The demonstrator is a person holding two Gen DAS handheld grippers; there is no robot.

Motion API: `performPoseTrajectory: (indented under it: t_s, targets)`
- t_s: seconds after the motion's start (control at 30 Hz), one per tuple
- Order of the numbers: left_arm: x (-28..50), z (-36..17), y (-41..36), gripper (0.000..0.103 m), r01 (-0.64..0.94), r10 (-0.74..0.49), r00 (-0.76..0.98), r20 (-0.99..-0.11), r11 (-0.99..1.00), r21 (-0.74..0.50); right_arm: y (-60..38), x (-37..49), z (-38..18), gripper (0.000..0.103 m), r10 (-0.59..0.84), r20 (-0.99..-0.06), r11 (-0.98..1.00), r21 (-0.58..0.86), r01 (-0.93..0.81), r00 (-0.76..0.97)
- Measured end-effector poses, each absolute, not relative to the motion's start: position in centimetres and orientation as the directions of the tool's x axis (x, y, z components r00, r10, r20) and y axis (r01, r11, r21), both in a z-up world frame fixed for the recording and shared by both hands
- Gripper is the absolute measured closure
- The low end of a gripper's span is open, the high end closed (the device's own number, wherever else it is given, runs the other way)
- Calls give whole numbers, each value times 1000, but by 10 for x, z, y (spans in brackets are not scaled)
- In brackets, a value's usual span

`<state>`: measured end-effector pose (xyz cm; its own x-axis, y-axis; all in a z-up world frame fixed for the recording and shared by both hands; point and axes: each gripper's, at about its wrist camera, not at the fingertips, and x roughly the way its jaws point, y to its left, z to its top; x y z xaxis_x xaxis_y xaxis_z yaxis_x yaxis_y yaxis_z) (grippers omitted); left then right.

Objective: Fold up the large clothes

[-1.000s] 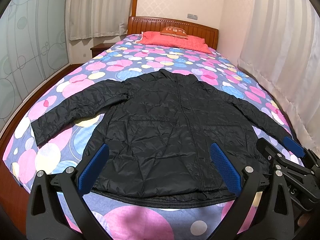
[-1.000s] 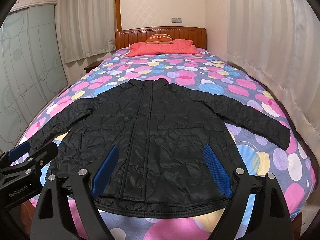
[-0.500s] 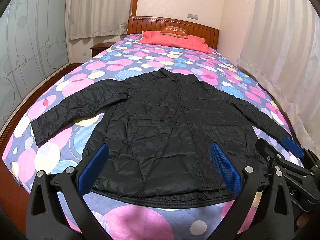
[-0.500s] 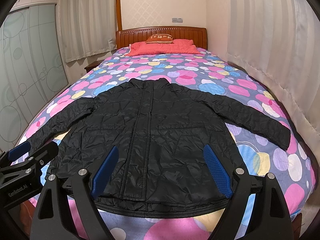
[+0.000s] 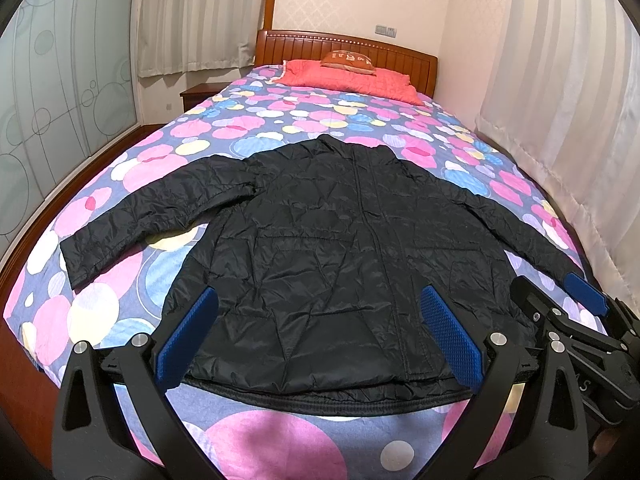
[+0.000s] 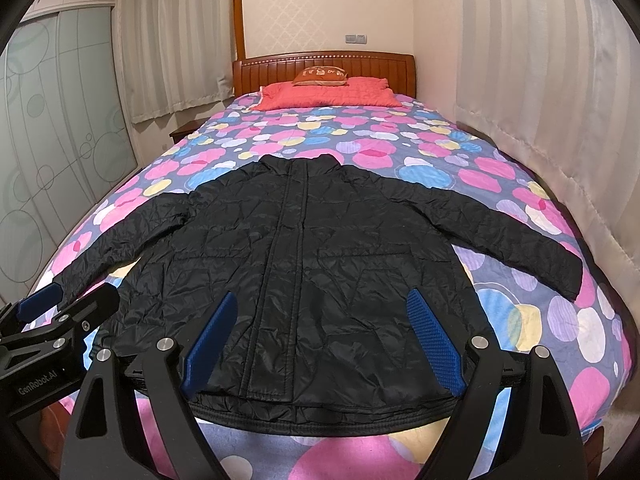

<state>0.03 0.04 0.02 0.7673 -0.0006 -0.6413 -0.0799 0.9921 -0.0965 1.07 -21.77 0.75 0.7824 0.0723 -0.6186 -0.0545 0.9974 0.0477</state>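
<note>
Left gripper point(image 5: 318, 336) wide open, nothing between the blue pads, low center of its frame, above the hem. Right gripper point(image 6: 322, 338) same: open, empty, low center; it also shows at lower right of the left view. Black jacket point(image 5: 340, 248) lies flat, front up, mid-frame on the bed point(image 5: 256, 436), hem toward me, sleeves spread to both sides, collar pointing away. Upper center: red pillow point(image 6: 328, 94) against the wooden headboard point(image 6: 392, 66). Curtains point(image 6: 540, 80) at right.
</note>
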Motion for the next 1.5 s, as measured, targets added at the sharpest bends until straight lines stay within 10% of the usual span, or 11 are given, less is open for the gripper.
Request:
performPoseTrajectory:
  t_s: [0.8,1.23,1.3,1.37,1.5]
  targets:
    - [1,0,-2,2,-84,-3,759,-652,991,-103,-219,15,6,18,77,-623,997,56,-54,778]
    - [56,-63,81,2,-292,77,661,-746,943,-161,-297,67,-48,18,148,-659,954,291,68,737]
    - [63,-70,99,2,-352,127,652,-747,924,-150,-324,75,-57,25,124,-653,936,327,130,747]
    - [70,-78,121,2,-413,170,633,-755,900,-144,-348,88,-66,58,88,-678,924,329,194,730]
    - [81,-95,161,2,-505,219,593,-775,850,-147,-397,100,-83,58,100,-689,866,416,279,718]
